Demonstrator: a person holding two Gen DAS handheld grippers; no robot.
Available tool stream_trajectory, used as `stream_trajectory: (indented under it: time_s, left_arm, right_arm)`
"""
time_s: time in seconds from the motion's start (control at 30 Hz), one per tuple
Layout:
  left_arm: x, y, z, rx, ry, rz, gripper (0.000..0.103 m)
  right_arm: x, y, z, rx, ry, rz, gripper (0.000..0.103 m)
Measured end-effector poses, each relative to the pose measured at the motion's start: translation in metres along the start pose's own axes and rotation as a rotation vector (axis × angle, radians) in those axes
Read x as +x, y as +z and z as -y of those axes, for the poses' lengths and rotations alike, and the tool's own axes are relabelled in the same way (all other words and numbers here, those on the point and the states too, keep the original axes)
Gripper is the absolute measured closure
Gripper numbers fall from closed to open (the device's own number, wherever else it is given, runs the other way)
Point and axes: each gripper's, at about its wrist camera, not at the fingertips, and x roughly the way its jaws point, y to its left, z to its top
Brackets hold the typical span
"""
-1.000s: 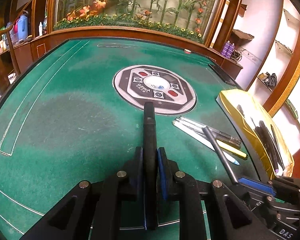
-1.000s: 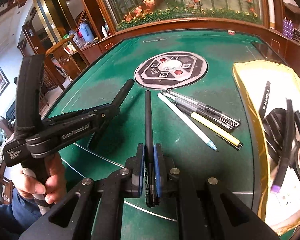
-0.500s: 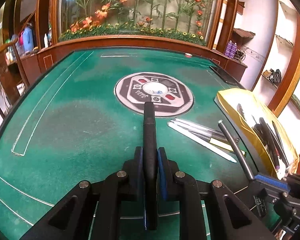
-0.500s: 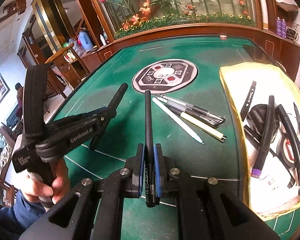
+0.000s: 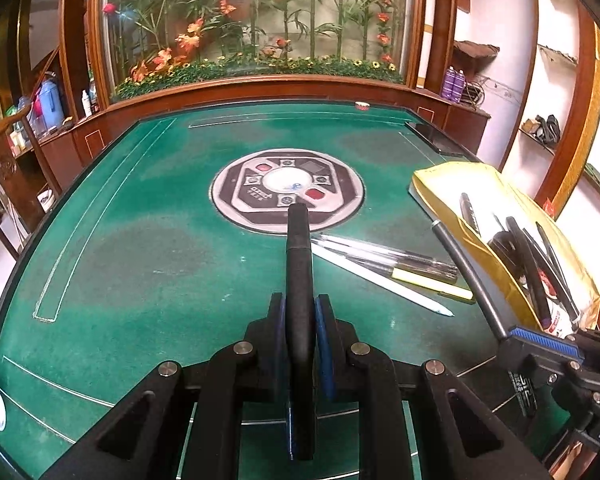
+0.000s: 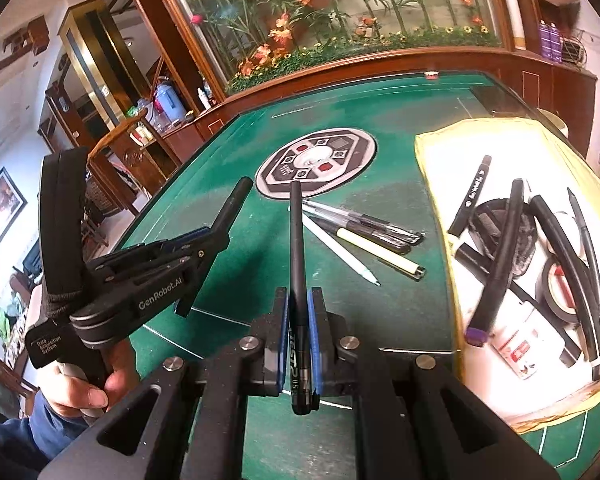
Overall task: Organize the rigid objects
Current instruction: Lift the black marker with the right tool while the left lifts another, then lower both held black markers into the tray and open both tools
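Gripping a thick black marker (image 5: 298, 276), the left claw (image 5: 300, 320) hovers above the green table (image 5: 140, 248); the right claw (image 6: 298, 320) pinches a slim black pen (image 6: 296, 240). Loose pens (image 6: 364, 240) lie near the yellow tray (image 6: 432, 168), which holds more markers.

A thick black marker (image 5: 298, 264) stuck out of the left claw (image 5: 300, 320), and a thin black pen (image 6: 297, 248) out of the right claw (image 6: 298, 320). Four more pens (image 6: 364, 240) lay side by side on the green surface (image 6: 240, 160). Other black pens (image 6: 504, 256) lay in the yellow tray (image 6: 432, 148).
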Motion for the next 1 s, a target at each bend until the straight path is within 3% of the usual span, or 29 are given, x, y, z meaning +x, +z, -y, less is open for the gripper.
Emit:
stream_trajectory:
  time_s: [0.3, 0.47, 0.8, 1.0]
  left_arm:
    - [-0.003, 0.006, 0.031, 0.056, -0.006, -0.001, 0.086]
    - [-0.007, 0.012, 0.056, 0.086, -0.054, -0.017, 0.087]
    - [-0.007, 0.038, 0.127, 0.096, -0.262, -0.087, 0.087]
    - [0.020, 0.041, 0.158, 0.082, -0.277, -0.146, 0.087]
  right_arm:
    - [-0.023, 0.001, 0.028, 0.055, 0.004, 0.055, 0.094]
    - [-0.043, 0.003, 0.054, 0.103, -0.011, 0.107, 0.094]
    - [-0.088, 0.007, 0.118, 0.170, -0.150, 0.206, 0.094]
    - [-0.090, 0.004, 0.150, 0.202, -0.257, 0.178, 0.094]
